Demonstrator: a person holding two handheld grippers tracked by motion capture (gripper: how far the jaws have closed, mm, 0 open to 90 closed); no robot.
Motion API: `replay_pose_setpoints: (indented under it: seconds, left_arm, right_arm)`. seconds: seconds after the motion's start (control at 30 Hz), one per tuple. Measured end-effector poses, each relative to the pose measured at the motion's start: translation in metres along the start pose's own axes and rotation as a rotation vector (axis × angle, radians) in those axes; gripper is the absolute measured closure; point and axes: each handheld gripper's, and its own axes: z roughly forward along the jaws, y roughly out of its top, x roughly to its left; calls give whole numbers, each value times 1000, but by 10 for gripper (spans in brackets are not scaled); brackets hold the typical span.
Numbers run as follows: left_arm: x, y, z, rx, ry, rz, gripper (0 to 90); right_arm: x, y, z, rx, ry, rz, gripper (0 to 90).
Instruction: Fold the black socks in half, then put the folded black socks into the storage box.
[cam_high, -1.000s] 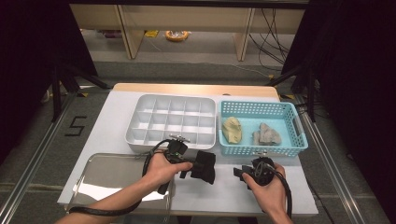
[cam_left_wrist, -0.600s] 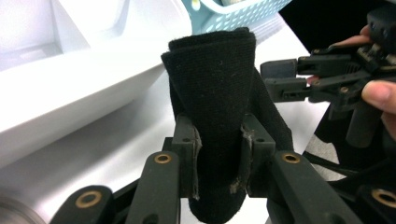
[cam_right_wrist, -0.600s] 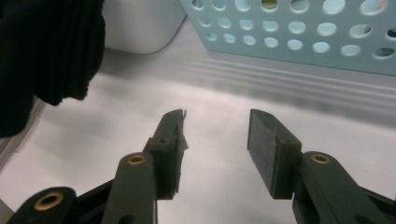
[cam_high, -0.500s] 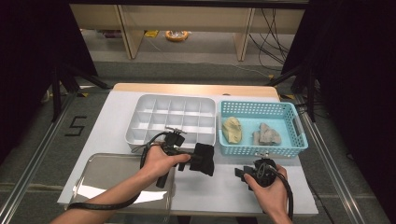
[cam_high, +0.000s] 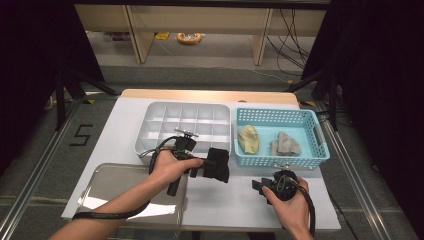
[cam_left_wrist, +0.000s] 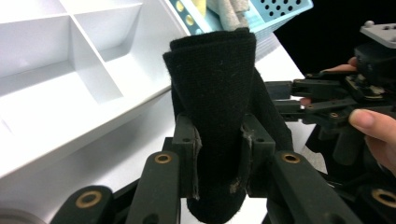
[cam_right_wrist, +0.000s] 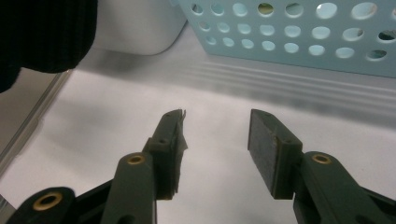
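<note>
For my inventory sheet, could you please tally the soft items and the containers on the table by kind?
Black folded cloth, held in the left gripper: 1
Yellow cloth in the blue basket: 1
Grey cloth there: 1
Blue basket: 1
White divided tray: 1
Metal tray: 1
Total: 6

Grey floor (cam_high: 210, 65), wooden shelving (cam_high: 200, 20) behind, black curtains (cam_high: 30, 50) either side, cables (cam_high: 292, 30) on floor

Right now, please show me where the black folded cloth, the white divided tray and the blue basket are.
black folded cloth (cam_left_wrist: 215, 88), left gripper view, on its upper folded part.
white divided tray (cam_high: 150, 120), high view, on its left rim.
blue basket (cam_high: 280, 161), high view, on its near wall.
</note>
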Motion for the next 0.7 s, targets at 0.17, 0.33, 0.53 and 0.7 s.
replay_pose_setpoints:
  seconds: [0.17, 0.33, 0.53, 0.7]
  left_arm:
    - [-1, 5, -5, 8, -4, 7, 714]
    - [-1, 11, -7, -5, 20, -5, 714]
    - [5, 22, -4, -56, 26, -16, 713]
    - [12, 27, 1, -70, 14, -39, 713]
  right_arm:
    - [2, 0, 0, 15, -13, 19, 560]
    - [-2, 1, 1, -5, -7, -2, 560]
    - [-2, 1, 2, -10, 1, -1, 559]
    - [0, 2, 2, 1, 16, 3, 559]
